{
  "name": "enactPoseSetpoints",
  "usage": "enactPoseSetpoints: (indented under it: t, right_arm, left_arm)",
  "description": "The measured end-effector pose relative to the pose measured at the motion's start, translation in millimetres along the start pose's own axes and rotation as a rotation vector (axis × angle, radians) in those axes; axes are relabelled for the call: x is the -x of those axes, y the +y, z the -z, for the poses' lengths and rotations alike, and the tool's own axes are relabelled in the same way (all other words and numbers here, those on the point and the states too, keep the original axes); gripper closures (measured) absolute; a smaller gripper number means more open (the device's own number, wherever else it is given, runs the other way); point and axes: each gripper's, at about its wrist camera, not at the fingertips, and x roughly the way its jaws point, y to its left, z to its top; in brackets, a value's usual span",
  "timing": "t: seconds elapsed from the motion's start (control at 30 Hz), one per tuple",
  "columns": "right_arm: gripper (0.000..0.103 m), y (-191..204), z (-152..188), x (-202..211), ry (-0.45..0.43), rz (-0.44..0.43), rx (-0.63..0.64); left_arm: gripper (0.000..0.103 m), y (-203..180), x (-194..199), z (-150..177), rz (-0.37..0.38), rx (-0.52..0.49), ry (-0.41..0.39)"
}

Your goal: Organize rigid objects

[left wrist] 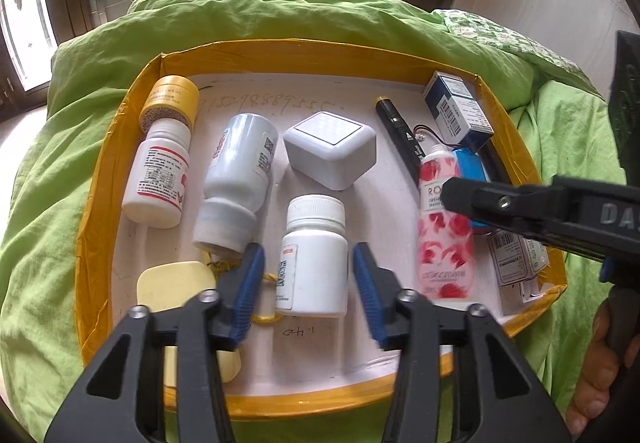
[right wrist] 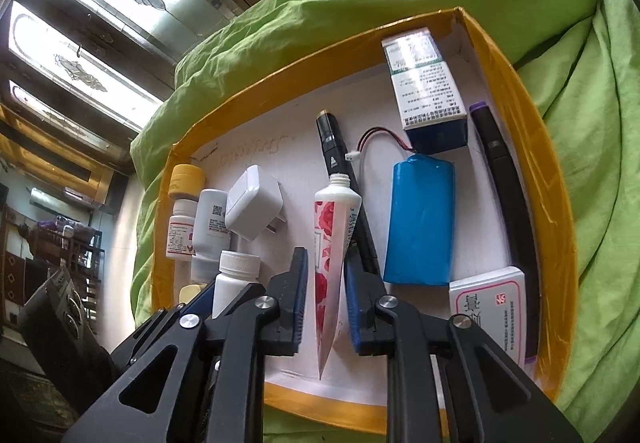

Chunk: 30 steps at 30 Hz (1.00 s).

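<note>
Crowded box [left wrist: 120,147] on green bedding [left wrist: 280,23]: bottles lying left, charger [left wrist: 332,151] in the middle, battery [right wrist: 420,223] right. Left claw [left wrist: 308,291] parted around upright white bottle [left wrist: 314,263], pads clear. Right claw [right wrist: 324,303] slightly parted astride rose tube [right wrist: 332,243], apparently untouched.

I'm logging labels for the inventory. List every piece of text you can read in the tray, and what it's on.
"RO", the rest hidden behind the fingers: rose-printed pink tube.
"DA", cut off at the picture's edge: black right gripper.
Handwritten digits, too faint to read reliably: white floor of the yellow-rimmed cardboard tray.
Fine print, too small or blurred: upright white plastic pill bottle, blue-and-white carton, white card box with red logo.
</note>
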Motion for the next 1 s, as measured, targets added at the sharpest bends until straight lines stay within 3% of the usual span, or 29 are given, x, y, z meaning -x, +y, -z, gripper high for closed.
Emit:
enactPoseSetpoints:
  t: [0.07, 0.17, 0.37, 0.5, 0.67, 0.87, 1.0]
  right_arm:
    - [0.068, 2, 4, 12, -0.036, 0.005, 0.005]
    - [0.065, 2, 10, 33, -0.09, 0.01, 0.01]
    - [0.03, 0, 29, 79, -0.187, 0.021, 0.031]
    - [0.005, -1, 57, 107, -0.226, 0.036, 0.08]
    - [0.002, 1, 91, 115, -0.212, 0.058, 0.136]
    - [0.002, 8, 118, 112, -0.167, 0.046, 0.176]
    - [0.002, 19, 132, 118, -0.194, 0.066, 0.218]
  left_arm:
    - [0.04, -1, 8, 1, -0.017, 0.005, -0.017]
    - [0.032, -4, 22, 3, -0.026, 0.011, -0.035]
    - [0.023, -21, 67, 25, -0.117, -0.063, -0.105]
    - [0.022, -28, 98, 48, -0.198, -0.087, -0.158]
    - [0.022, -36, 135, 74, -0.294, -0.116, -0.207]
    - [0.022, -22, 171, 81, -0.217, -0.009, -0.186]
    - [0.022, -23, 184, 83, -0.231, 0.008, -0.197]
